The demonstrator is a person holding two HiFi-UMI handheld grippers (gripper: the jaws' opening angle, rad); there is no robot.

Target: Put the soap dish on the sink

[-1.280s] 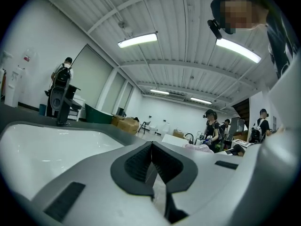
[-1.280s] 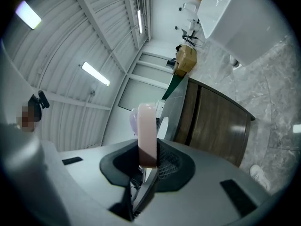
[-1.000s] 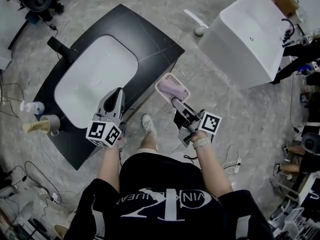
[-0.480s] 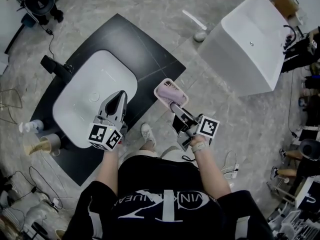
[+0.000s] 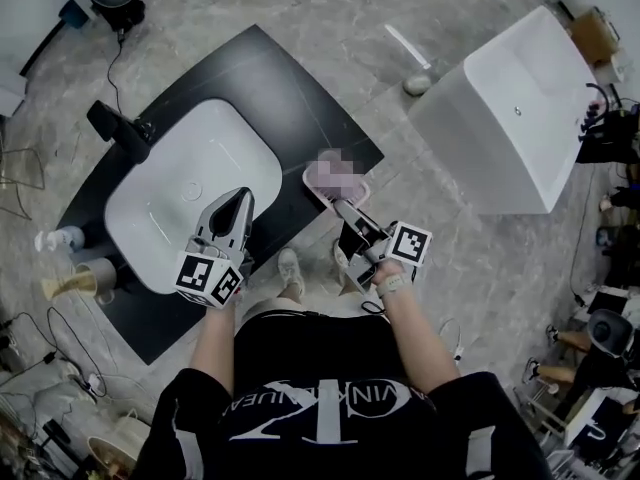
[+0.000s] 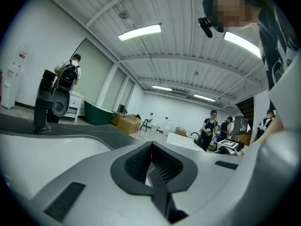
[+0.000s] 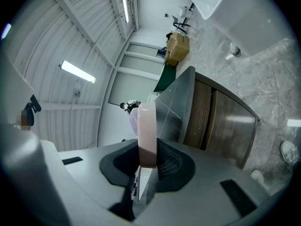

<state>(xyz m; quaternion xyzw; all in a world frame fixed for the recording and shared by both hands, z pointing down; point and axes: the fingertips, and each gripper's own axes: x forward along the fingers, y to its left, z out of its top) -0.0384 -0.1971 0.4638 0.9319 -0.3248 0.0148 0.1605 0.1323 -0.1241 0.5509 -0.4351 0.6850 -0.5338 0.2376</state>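
The pink soap dish (image 5: 335,180) is held edge-on in my right gripper (image 5: 345,206), level with the right edge of the black counter (image 5: 290,78). In the right gripper view the dish's pink rim (image 7: 146,135) stands upright between the jaws of the right gripper (image 7: 148,160), which press on it. The white sink basin (image 5: 180,193) is set into the counter. My left gripper (image 5: 238,200) hovers over the basin's near right rim. The left gripper (image 6: 151,159) has its jaws together and nothing in them.
A black faucet (image 5: 118,128) stands at the basin's far left. A cup (image 5: 95,273) and a small bottle (image 5: 55,238) sit at the counter's left end. A white bathtub (image 5: 520,108) stands to the right. The wooden cabinet front (image 7: 211,121) lies below the counter.
My right gripper has carried the soap dish leftward to the counter's right edge. The left gripper has shifted a little over the basin's rim.
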